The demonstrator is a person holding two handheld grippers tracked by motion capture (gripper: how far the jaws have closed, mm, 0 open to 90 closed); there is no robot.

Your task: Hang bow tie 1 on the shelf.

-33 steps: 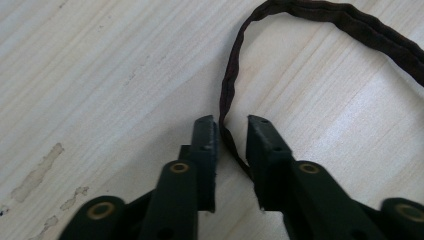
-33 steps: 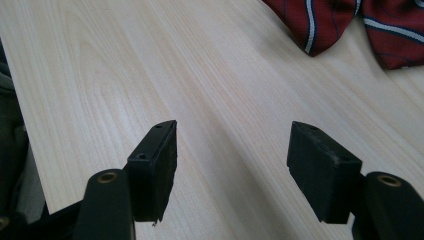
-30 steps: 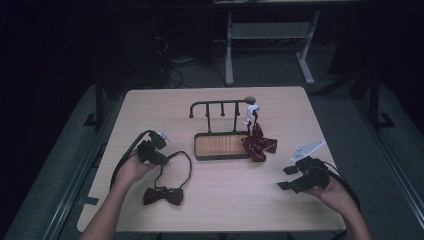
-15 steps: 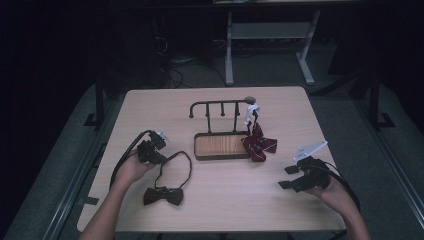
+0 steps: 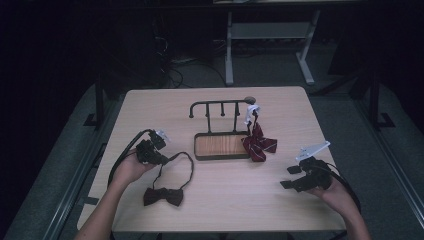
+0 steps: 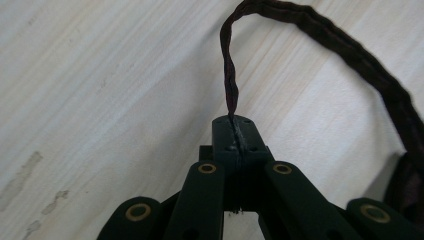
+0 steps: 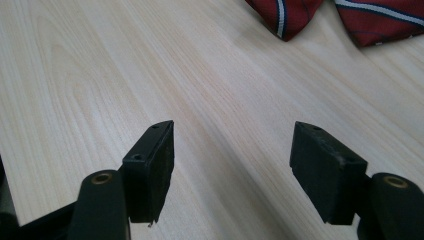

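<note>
Dark bow tie (image 5: 163, 196) flat on the table (image 5: 215, 210) near its front left, left gripper (image 5: 159, 159) clamped on its strap (image 6: 231, 85), right gripper (image 5: 291, 177) open and empty, striped tie (image 5: 258, 145) hung on the rack (image 5: 220, 106).

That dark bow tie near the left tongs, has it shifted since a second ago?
No. The dark bow tie lies at the same spot relative to the wooden tray; the left tongs have just closed on its strap.
</note>
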